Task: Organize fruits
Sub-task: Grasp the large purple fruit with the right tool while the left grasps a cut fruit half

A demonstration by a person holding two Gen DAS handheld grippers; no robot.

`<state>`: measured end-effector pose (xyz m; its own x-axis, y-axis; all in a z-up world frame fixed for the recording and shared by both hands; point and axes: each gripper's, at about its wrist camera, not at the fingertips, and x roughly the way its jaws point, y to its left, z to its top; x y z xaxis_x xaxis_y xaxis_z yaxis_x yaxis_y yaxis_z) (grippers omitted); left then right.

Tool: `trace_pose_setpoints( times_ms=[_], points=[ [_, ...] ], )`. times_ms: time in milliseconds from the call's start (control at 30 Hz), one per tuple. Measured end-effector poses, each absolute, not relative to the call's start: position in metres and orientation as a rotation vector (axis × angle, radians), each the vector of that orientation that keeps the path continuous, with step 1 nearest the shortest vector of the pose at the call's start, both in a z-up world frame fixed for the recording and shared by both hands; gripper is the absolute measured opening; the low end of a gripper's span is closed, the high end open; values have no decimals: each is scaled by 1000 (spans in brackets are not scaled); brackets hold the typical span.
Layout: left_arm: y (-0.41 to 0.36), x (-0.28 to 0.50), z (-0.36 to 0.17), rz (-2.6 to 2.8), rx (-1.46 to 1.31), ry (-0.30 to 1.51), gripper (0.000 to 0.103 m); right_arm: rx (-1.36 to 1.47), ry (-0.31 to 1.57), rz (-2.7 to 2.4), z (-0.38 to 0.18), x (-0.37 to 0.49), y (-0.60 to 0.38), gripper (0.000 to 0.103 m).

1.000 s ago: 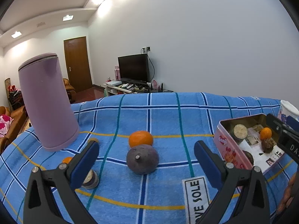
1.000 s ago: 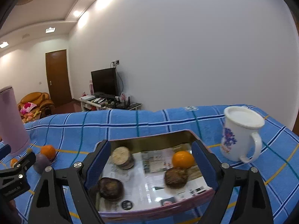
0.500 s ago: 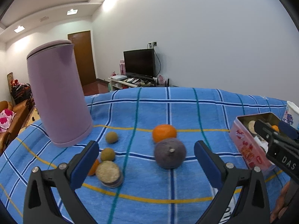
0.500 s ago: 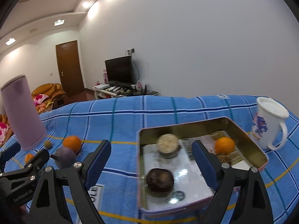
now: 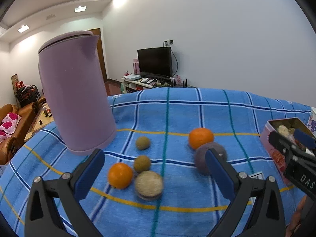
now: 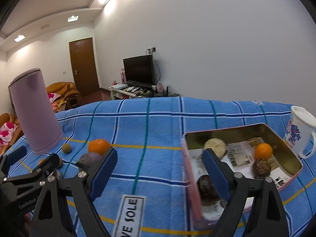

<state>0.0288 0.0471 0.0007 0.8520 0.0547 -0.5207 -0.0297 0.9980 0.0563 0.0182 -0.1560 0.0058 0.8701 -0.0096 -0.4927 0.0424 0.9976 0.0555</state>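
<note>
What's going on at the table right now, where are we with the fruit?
Fruit is being sorted into the pink tin, and it is part done. The tin holds an orange, a cut half fruit and two dark round fruits. Still loose on the blue cloth by the purple kettle are two oranges, a purple fruit, two small brown ones and a cut half. The left gripper hangs over that loose group with jaws open and empty. The right gripper is open too, near the tin.

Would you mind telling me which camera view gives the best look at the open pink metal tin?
The right wrist view: the open pink metal tin lies close, its gold interior and fruits showing. The left wrist view shows only its end at the right edge, partly behind the right gripper.
</note>
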Motion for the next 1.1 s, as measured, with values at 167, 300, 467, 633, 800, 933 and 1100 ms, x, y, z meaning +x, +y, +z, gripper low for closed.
trace_pose_setpoints(
  times_ms=[167, 300, 467, 633, 800, 933, 1100],
  points=[
    [95, 36, 6, 113, -11, 552, 103, 74, 609, 50, -5, 29, -138, 89],
    [133, 42, 7, 176, -67, 555, 103, 61, 619, 91, -7, 32, -121, 89],
    [167, 45, 6, 235, -121, 572, 103, 8, 672, 149, -15, 41, -90, 89],
    [173, 45, 2, 227, -144, 584, 103, -21, 743, 176, -25, 61, -60, 89],
    [145, 44, 4, 82, -58, 593, 103, -45, 810, 160, -35, 80, -46, 89],
    [129, 45, 2, 28, 12, 604, 103, -48, 864, 166, -43, 90, -41, 88],
    [122, 47, -1, 6, 22, 606, 103, -45, 914, 185, -50, 96, -40, 56]
  ],
)
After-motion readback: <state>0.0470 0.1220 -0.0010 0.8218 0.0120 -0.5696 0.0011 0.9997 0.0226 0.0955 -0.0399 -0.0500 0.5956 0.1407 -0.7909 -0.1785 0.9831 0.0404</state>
